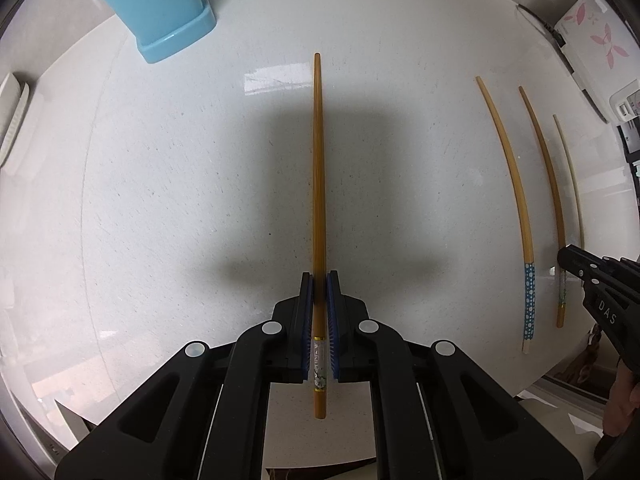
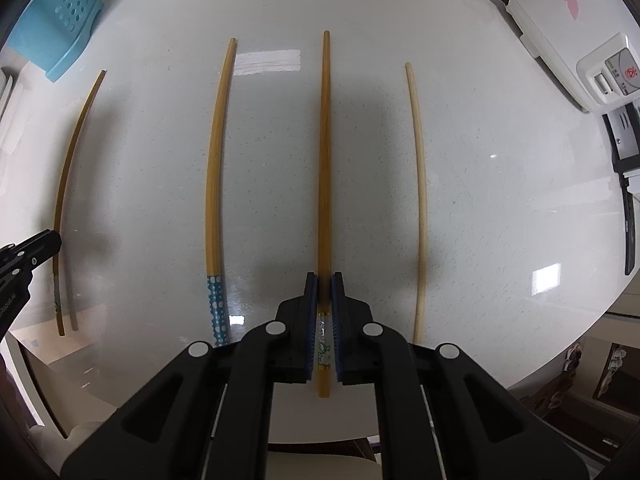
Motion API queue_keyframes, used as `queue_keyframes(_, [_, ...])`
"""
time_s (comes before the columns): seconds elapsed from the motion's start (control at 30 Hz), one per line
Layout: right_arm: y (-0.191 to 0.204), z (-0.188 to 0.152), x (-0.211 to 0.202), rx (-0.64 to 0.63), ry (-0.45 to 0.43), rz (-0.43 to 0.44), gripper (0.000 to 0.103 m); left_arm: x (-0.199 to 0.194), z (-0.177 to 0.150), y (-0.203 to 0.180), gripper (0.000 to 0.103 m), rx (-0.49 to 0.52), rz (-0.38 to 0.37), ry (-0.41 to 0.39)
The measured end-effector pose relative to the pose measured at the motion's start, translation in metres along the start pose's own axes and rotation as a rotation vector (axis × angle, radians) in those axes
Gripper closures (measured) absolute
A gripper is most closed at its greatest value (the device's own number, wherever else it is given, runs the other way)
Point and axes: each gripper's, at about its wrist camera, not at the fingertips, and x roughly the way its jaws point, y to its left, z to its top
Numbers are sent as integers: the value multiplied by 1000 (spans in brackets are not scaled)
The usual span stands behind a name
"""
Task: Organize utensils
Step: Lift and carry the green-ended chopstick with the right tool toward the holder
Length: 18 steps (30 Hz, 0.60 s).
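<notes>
My left gripper [image 1: 319, 280] is shut on a brown chopstick [image 1: 318, 184] with gold bands, gripping near its thick end; the stick points away over the white table [image 1: 160, 200]. My right gripper [image 2: 325, 280] is shut on a matching brown chopstick [image 2: 325, 152] in the same way. Between the two held sticks lies a chopstick with a blue dotted end [image 2: 214, 184]. A pale chopstick [image 2: 419, 184] lies to the right of the right gripper. A blue perforated utensil holder [image 1: 160, 8] stands at the far left. Whether the held sticks are off the table I cannot tell.
A white rice cooker [image 2: 560, 20] with a pink flower print and a black cord sits at the far right of the table. A pale object [image 1: 12, 128] lies at the left edge. The table's rounded rim runs close behind both grippers.
</notes>
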Motion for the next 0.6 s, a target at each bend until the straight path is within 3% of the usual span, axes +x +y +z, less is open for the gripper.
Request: queue_keyframes(0.6, [-19,-8,-31,79,-107,86,97,-37,-8,9,97,-20,-38,-88])
